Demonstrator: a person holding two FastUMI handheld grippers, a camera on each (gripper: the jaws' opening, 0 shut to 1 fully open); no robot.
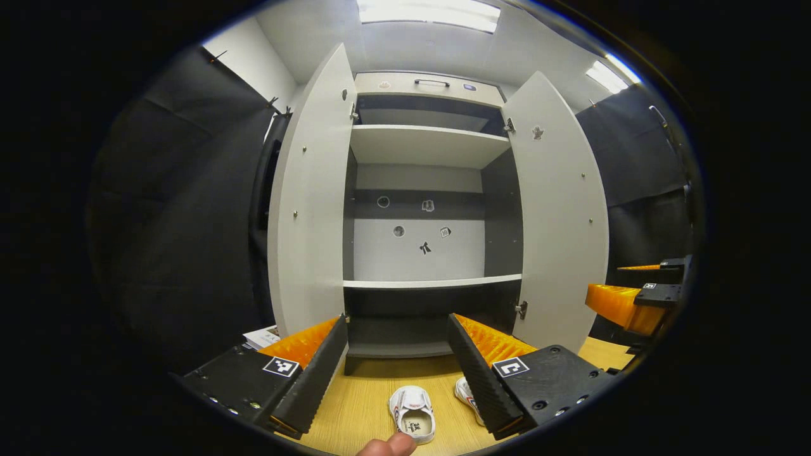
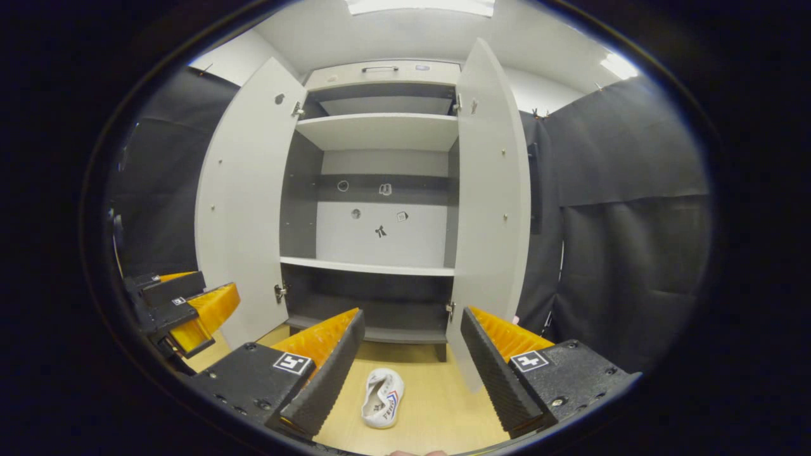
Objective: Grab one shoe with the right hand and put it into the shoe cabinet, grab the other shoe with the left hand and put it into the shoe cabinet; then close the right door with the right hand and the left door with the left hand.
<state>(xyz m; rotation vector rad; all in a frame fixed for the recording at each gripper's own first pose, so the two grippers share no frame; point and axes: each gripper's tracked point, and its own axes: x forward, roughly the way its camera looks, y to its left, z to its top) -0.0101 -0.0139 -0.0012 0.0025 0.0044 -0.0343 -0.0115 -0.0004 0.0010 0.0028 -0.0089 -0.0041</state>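
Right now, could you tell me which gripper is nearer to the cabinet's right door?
Right. The right gripper hovers just before the right door, by its lower edge; the left gripper faces the cabinet middle, off to that door's left.

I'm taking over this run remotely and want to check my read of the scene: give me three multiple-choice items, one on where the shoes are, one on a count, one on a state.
1. Where are the shoes?
A. On the wooden floor in front of the shoe cabinet
B. On the middle shelf
C. In a gripper

2. How many shoes show in the left gripper view?
A. One
B. Two
C. Three

3. The cabinet doors are:
A. Both shut
B. One open
C. Both open

Answers:
1 A, the white shoe and the second shoe lie before the shoe cabinet.
2 B, both lie between the fingers.
3 C, the left door and right door swing outward.
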